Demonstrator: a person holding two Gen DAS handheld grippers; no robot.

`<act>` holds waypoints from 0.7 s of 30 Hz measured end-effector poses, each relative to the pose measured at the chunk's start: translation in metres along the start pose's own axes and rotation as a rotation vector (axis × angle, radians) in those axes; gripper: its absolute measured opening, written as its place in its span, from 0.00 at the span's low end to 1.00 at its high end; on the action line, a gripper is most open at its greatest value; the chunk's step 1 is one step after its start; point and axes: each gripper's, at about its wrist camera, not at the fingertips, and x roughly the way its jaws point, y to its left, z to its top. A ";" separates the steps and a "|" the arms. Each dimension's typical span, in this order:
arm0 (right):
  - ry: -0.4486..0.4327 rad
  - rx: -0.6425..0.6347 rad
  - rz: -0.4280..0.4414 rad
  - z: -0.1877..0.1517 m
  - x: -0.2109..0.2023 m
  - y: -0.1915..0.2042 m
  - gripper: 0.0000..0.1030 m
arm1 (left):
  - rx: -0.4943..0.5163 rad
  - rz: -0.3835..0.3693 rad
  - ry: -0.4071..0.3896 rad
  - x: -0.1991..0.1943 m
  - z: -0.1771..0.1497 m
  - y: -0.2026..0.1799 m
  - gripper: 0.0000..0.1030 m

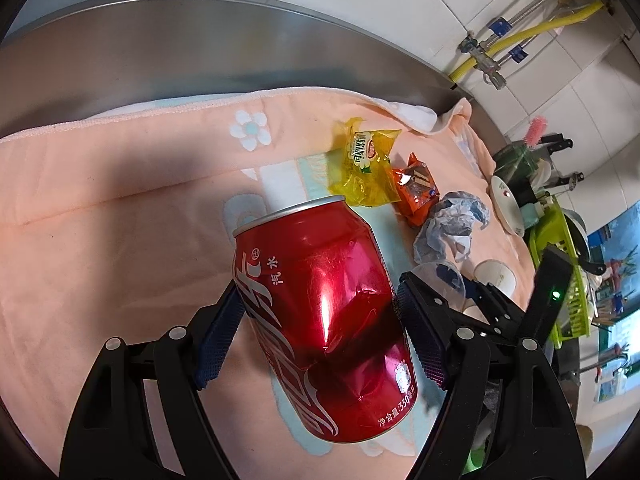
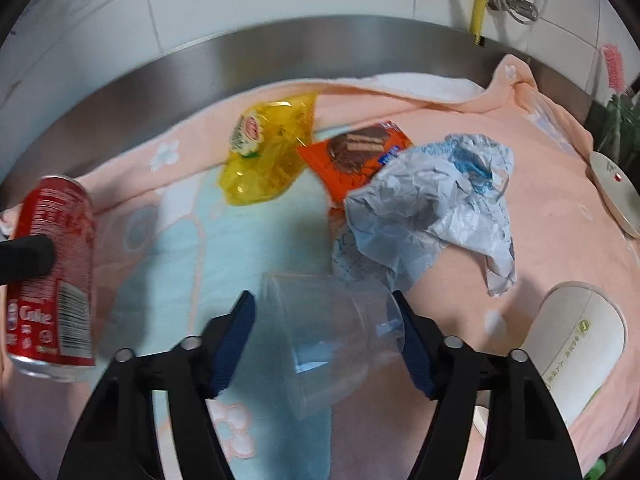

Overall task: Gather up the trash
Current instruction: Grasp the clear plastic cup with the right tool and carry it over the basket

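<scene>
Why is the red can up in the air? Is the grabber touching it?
Touching. In the left wrist view, the left gripper has both blue pads pressed against the sides of the dented red can, holding it above the pink towel.

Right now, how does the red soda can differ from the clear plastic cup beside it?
The red can is opaque, shiny metal and dented; the clear cup is see-through plastic and looks undented. The can is clamped in the left claw and printed with white lettering; the cup is plain, lying on its side between the right claw's pads. Both are drink containers above the peach towel.
</scene>
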 end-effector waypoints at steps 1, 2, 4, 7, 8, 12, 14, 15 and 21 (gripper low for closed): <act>0.005 0.001 -0.001 -0.001 0.001 0.000 0.59 | 0.000 0.000 0.000 0.000 0.000 0.000 0.74; 0.007 0.002 -0.011 -0.002 0.004 0.000 0.58 | -0.002 -0.002 0.002 0.001 0.000 0.001 0.74; 0.005 0.004 -0.018 -0.002 0.005 0.001 0.57 | -0.002 -0.002 0.004 0.001 -0.001 0.002 0.74; -0.014 0.012 -0.026 -0.003 0.001 0.003 0.57 | -0.002 -0.004 0.009 0.001 -0.004 0.002 0.74; -0.022 0.025 -0.009 -0.005 -0.005 0.003 0.56 | 0.002 -0.002 0.006 0.000 -0.005 0.002 0.74; -0.050 0.038 0.017 -0.016 -0.027 0.008 0.53 | 0.013 -0.012 -0.004 -0.008 -0.009 -0.003 0.74; -0.059 0.043 0.026 -0.023 -0.039 0.010 0.50 | 0.023 -0.018 -0.007 -0.012 -0.012 -0.007 0.74; -0.067 0.051 0.033 -0.030 -0.049 0.010 0.49 | 0.032 -0.022 -0.010 -0.015 -0.014 -0.010 0.74; -0.087 0.093 0.050 -0.064 -0.083 0.004 0.45 | 0.063 -0.052 -0.016 -0.026 -0.028 -0.028 0.74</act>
